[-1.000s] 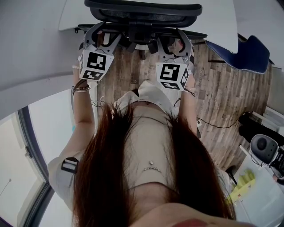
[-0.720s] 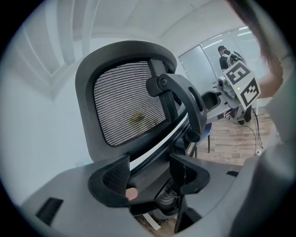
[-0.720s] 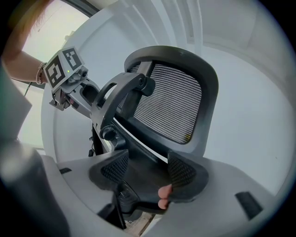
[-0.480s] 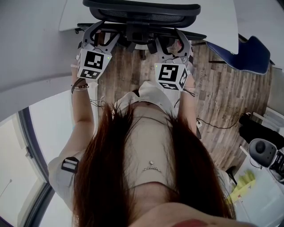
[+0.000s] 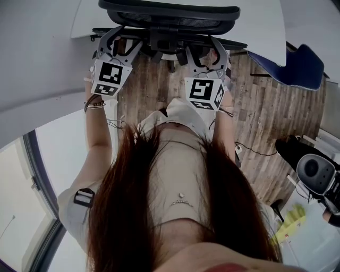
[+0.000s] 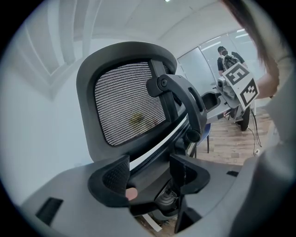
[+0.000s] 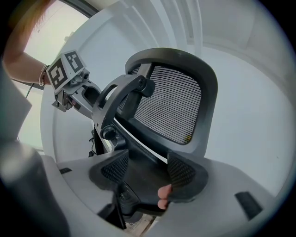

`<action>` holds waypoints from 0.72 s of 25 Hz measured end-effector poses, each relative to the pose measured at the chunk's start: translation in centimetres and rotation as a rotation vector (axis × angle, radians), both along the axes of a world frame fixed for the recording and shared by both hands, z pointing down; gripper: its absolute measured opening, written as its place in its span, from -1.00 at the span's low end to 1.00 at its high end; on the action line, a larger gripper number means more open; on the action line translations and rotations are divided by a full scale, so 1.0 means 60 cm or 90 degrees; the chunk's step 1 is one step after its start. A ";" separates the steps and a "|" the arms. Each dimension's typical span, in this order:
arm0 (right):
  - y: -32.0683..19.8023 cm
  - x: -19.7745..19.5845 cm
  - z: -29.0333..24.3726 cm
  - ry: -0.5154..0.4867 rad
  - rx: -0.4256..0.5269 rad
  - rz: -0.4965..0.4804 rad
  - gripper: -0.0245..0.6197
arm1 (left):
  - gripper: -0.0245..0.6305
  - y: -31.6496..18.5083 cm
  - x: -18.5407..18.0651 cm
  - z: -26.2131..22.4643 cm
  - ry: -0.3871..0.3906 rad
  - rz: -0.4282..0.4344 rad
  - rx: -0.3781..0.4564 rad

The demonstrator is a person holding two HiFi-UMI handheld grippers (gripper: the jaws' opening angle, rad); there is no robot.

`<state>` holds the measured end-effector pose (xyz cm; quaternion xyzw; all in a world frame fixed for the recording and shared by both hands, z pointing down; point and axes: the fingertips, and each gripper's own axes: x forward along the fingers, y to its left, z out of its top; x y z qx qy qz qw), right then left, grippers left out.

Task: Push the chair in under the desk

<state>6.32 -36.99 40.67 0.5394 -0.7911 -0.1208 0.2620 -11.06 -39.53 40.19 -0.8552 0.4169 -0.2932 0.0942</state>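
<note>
The black mesh-backed office chair (image 5: 170, 10) stands at the white desk (image 5: 263, 26), its seat under the desktop. In the head view my left gripper (image 5: 122, 42) and right gripper (image 5: 204, 50) are side by side against the chair's lower back frame. In the left gripper view the mesh back (image 6: 129, 106) rises ahead, and my left gripper (image 6: 150, 178) has its jaws closed on the dark frame bar. My right gripper (image 7: 148, 173) holds the same frame, below the mesh back (image 7: 171, 106).
A blue chair (image 5: 297, 66) stands at the right on the wood floor (image 5: 265, 117). A round grey and black device (image 5: 313, 172) and a yellow object (image 5: 289, 220) lie at the lower right. A glass wall (image 5: 32, 175) runs along the left.
Both grippers and the chair back have shifted slightly toward the desk. The round device at the lower right has drifted left.
</note>
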 end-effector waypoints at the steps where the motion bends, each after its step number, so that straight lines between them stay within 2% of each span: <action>1: 0.001 0.000 0.000 0.000 0.000 0.000 -0.07 | -0.14 0.001 0.000 0.000 0.000 0.001 0.001; 18: 0.002 -0.002 0.007 0.005 -0.001 0.010 -0.07 | -0.13 0.002 -0.001 0.006 0.013 0.001 0.007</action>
